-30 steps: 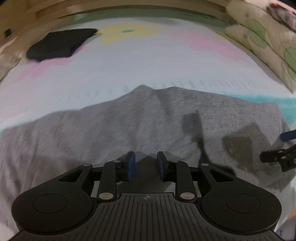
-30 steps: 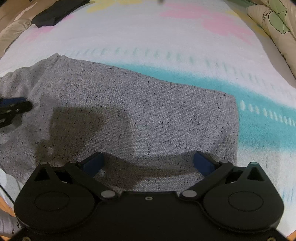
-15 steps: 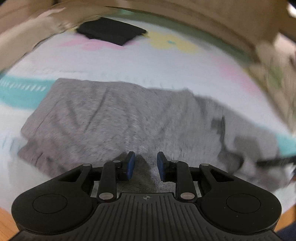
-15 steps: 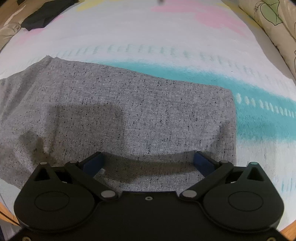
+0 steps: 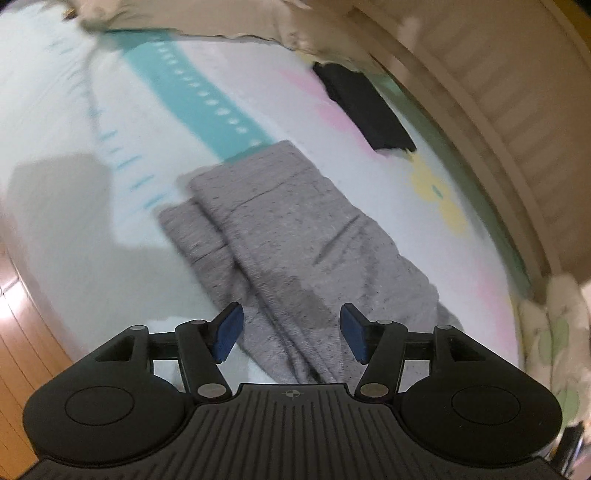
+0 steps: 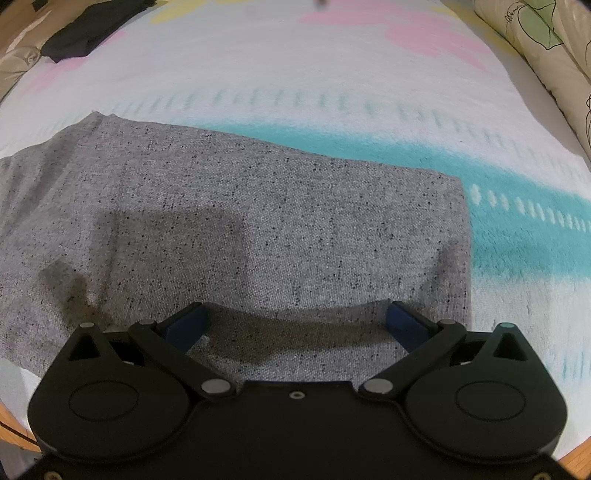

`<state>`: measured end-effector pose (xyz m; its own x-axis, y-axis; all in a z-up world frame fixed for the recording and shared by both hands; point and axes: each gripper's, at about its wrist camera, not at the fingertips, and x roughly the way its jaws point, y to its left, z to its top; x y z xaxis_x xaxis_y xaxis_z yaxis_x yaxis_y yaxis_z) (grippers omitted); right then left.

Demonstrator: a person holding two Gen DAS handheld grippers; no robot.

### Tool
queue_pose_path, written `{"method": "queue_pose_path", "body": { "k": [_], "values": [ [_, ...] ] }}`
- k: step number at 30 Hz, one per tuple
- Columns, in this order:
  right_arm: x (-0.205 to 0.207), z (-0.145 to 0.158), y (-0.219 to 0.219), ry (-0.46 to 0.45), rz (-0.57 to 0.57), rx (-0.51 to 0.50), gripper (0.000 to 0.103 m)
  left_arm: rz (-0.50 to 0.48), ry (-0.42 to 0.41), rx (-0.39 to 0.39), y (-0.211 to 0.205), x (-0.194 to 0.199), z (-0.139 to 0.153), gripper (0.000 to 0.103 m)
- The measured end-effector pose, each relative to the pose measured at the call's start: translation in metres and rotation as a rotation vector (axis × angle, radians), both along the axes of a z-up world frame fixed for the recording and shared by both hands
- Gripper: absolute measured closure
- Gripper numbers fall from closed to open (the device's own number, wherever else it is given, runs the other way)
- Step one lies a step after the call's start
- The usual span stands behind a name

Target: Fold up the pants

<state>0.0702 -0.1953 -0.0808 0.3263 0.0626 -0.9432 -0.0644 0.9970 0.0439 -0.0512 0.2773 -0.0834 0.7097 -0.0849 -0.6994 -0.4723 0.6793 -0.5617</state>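
The grey speckled pants (image 5: 295, 236) lie on the bed, the two legs laid one over the other, their cuff ends far from me in the left wrist view. My left gripper (image 5: 291, 334) is open and empty, hovering above the pants' near part. In the right wrist view the pants (image 6: 240, 221) spread flat across the lower half of the frame. My right gripper (image 6: 295, 323) is open wide and empty, low over the near edge of the fabric.
The bed sheet (image 6: 295, 66) is white with teal, pink and yellow patches. A folded black garment (image 5: 365, 107) lies far on the sheet; it also shows in the right wrist view (image 6: 88, 29). Leaf-print pillows (image 6: 546, 44) are at the right. A wooden floor (image 5: 18, 332) is at the left.
My left gripper was nearly shut over the fabric; it has swung left toward the leg ends and opened. The right gripper has stayed open and barely moved.
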Motion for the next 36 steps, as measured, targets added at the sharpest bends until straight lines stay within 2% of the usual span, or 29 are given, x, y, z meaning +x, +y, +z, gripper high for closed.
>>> {"method": "queue_pose_path", "body": {
  "k": [4, 12, 13, 14, 19, 24, 26, 27, 28, 31, 33, 35, 36],
  "values": [
    [0.000, 0.000, 0.000, 0.002, -0.003, 0.000, 0.000, 0.032, 0.001, -0.047, 0.007, 0.000, -0.007, 0.045],
    [0.002, 0.005, 0.002, 0.018, -0.005, 0.000, 0.001, 0.097, -0.010, -0.064, 0.007, -0.007, -0.013, 0.045],
    [0.003, 0.008, 0.003, 0.021, 0.000, 0.017, 0.007, 0.103, -0.014, -0.060, 0.007, -0.008, -0.013, 0.045],
    [0.005, 0.012, 0.004, 0.011, 0.010, 0.047, 0.013, 0.105, -0.018, -0.057, 0.007, -0.008, -0.014, 0.045],
    [0.003, 0.033, 0.030, -0.048, 0.086, 0.154, 0.014, 0.084, -0.024, -0.038, 0.004, -0.008, -0.013, 0.045],
    [0.005, 0.041, 0.067, -0.122, 0.157, 0.152, 0.014, 0.123, -0.069, -0.114, 0.011, -0.008, -0.021, 0.041],
    [0.010, 0.035, 0.077, -0.089, 0.188, 0.171, 0.020, 0.122, -0.087, -0.126, 0.014, -0.005, -0.023, 0.036],
    [0.013, 0.027, 0.082, -0.030, 0.200, 0.186, 0.025, 0.113, -0.095, -0.126, 0.016, -0.002, -0.024, 0.035],
    [0.016, 0.016, 0.087, 0.036, 0.212, 0.198, 0.024, 0.109, -0.102, -0.126, 0.017, 0.001, -0.025, 0.035],
    [0.004, 0.015, 0.106, -0.031, 0.275, 0.107, 0.021, 0.130, -0.123, -0.175, 0.025, 0.009, -0.032, 0.033],
    [-0.001, 0.013, 0.113, -0.027, 0.315, 0.101, 0.013, 0.168, -0.147, -0.235, 0.031, 0.011, -0.038, 0.030],
    [-0.004, 0.008, 0.119, -0.033, 0.338, 0.074, 0.002, 0.199, -0.164, -0.291, 0.035, 0.013, -0.041, 0.023],
    [-0.006, 0.005, 0.123, -0.041, 0.352, 0.058, 0.000, 0.202, -0.168, -0.307, 0.037, 0.014, -0.042, 0.021]
  ]
}}
